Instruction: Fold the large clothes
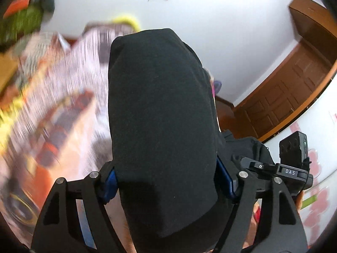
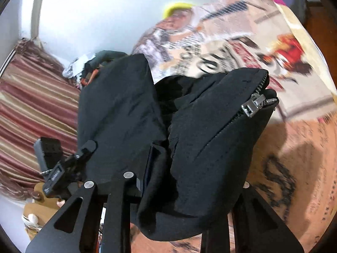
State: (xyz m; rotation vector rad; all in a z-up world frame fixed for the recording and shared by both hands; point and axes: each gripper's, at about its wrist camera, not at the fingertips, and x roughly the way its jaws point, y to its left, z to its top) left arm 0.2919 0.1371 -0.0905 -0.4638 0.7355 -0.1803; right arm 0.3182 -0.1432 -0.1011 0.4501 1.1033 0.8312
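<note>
A large black garment [image 1: 162, 113] fills the middle of the left wrist view. My left gripper [image 1: 166, 181] is shut on a thick fold of it, the cloth bulging up between the blue pads [image 1: 110, 181] and hiding the fingertips. In the right wrist view the same black garment [image 2: 202, 126] drapes over my right gripper [image 2: 166, 164], which is shut on it. A silver zipper [image 2: 252, 105] runs along its upper right edge. The other gripper's body [image 2: 63, 164] shows at lower left, close by.
A patterned bedspread [image 2: 231, 42] with red, yellow and black prints lies beneath and beyond. A striped red curtain [image 2: 31, 105] hangs at left. A wooden door [image 1: 294, 84] and white wall stand at right in the left wrist view. A pile of clothes [image 2: 92, 67] sits by the wall.
</note>
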